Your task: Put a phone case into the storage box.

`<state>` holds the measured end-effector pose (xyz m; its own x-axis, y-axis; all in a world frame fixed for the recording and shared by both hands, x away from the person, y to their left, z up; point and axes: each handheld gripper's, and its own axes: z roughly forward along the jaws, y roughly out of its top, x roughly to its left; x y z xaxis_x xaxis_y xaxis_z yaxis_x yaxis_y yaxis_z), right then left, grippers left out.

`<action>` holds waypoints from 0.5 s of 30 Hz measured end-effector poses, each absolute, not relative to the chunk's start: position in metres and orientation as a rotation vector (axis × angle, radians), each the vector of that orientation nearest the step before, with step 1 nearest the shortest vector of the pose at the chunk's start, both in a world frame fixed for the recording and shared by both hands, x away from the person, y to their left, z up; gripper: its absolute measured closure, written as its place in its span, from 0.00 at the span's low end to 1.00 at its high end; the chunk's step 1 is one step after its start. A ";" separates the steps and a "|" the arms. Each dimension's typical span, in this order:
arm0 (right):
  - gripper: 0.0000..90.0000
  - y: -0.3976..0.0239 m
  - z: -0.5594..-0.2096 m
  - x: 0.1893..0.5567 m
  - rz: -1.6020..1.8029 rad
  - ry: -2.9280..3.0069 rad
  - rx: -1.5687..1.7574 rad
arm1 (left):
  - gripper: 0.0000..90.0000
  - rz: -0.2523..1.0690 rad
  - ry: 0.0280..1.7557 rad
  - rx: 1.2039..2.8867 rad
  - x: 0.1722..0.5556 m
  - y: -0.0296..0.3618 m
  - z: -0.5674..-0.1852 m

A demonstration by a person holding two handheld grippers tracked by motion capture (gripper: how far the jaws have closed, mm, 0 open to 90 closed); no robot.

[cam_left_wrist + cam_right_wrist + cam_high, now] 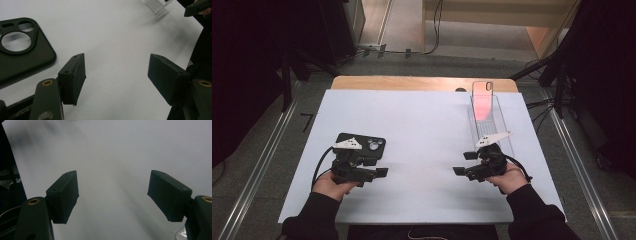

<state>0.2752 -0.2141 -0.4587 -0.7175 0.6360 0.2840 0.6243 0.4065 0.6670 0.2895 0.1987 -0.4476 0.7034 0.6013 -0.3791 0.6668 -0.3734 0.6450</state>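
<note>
A black phone case (360,144) with round camera cut-outs lies flat on the white sheet, at the left. In the left gripper view the black case (22,47) lies left of the jaws, apart from them. My left gripper (377,167) (117,60) hovers just in front of the case, open, with bare sheet between its pads. A translucent pink phone case (483,100) stands upright at the far end of a clear tray (506,137) on the right. My right gripper (465,163) (113,176) is held beside the tray's near end, open and holding nothing.
The white sheet (422,130) covers a wooden table whose far edge (412,82) shows beyond it. A corner of the clear tray (156,5) and a jaw of the right gripper (197,7) appear at the top right of the left gripper view. Cables and metal rails run along the floor.
</note>
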 end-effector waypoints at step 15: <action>0.25 -0.233 -0.470 0.257 1.236 2.630 1.170 | 0.34 -0.109 0.960 2.083 0.289 0.199 -0.447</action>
